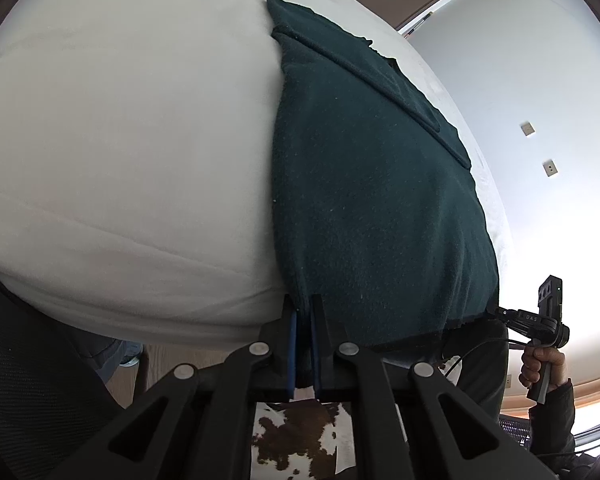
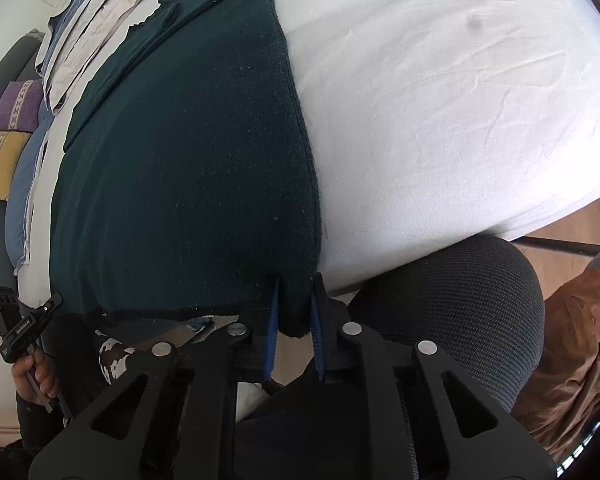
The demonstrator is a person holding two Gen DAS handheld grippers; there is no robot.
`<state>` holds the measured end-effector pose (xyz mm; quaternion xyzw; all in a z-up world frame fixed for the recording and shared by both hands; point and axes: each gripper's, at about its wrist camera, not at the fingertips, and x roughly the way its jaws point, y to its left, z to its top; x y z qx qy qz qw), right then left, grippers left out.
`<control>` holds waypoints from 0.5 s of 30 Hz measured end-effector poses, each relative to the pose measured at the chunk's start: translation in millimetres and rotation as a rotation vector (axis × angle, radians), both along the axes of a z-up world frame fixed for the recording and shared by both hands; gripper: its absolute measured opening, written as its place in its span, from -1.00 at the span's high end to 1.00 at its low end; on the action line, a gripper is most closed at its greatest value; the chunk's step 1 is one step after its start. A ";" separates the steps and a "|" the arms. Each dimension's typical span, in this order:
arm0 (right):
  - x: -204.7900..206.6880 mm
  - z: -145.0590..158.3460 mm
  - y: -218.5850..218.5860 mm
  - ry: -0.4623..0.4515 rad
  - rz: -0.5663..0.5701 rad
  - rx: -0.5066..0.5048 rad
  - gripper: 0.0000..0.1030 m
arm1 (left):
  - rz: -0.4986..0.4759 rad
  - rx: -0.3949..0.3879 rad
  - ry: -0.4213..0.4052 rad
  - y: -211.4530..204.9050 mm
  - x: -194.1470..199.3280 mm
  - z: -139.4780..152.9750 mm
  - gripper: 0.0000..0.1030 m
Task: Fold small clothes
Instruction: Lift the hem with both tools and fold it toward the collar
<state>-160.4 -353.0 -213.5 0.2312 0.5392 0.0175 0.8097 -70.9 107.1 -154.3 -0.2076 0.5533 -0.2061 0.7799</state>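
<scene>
Bed (image 1: 120,140): white sheet, largest item, fills both wrist views; light creases on the bare part in the right wrist view.

Dark green garment (image 1: 372,200): fleece-type cloth, spread flat on the bed, running from the near edge toward the far side. A folded-over strip or sleeve lies along one long side w/ a ragged far edge. Near hem hangs just over the bed's near edge. Bare sheet to either side of it.

Office chair (image 2: 452,304): dark mesh, just beside the bed's near edge, right of the garment.

Stack of folded linens (image 2: 96,24): pale grey/blue, at the bed's far end, beyond the garment.

Brown cloth (image 2: 572,360): crumpled, on wood floor, off the bed.

Cushions (image 2: 4,152): one yellow, one purple, both w/ patterned band, beside the bed's far end.

Cowhide rug (image 1: 300,436): brown/white, on floor below the near edge.

Left gripper (image 1: 303,308): at the garment's near left corner; blue pads nearly together, clamped on the hem.

Right gripper (image 2: 295,304): at the garment's near right corner; pads a bit apart w/ a bunched fold of hem pinched between them.
</scene>
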 end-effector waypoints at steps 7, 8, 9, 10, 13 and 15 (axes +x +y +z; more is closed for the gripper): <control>-20.6 22.9 -8.3 -0.131 -0.017 0.079 0.88 | 0.019 -0.076 -0.029 7.6 0.4 15.2 0.88; -22.3 29.2 -10.1 -0.162 -0.024 0.101 0.88 | 0.024 -0.091 -0.039 9.2 0.6 18.7 0.88; -23.6 36.0 -12.3 -0.200 -0.030 0.134 0.88 | 0.030 -0.111 -0.046 11.1 0.9 22.1 0.88; -24.5 43.1 -14.1 -0.241 -0.033 0.169 0.88 | 0.039 -0.133 -0.053 13.4 1.3 25.4 0.88; -24.1 60.4 -15.8 -0.332 -0.038 0.229 0.88 | 0.071 -0.187 -0.075 20.0 2.7 35.5 0.88; -17.9 66.7 -16.1 -0.357 -0.044 0.247 0.88 | 0.097 -0.223 -0.090 25.4 4.3 42.4 0.88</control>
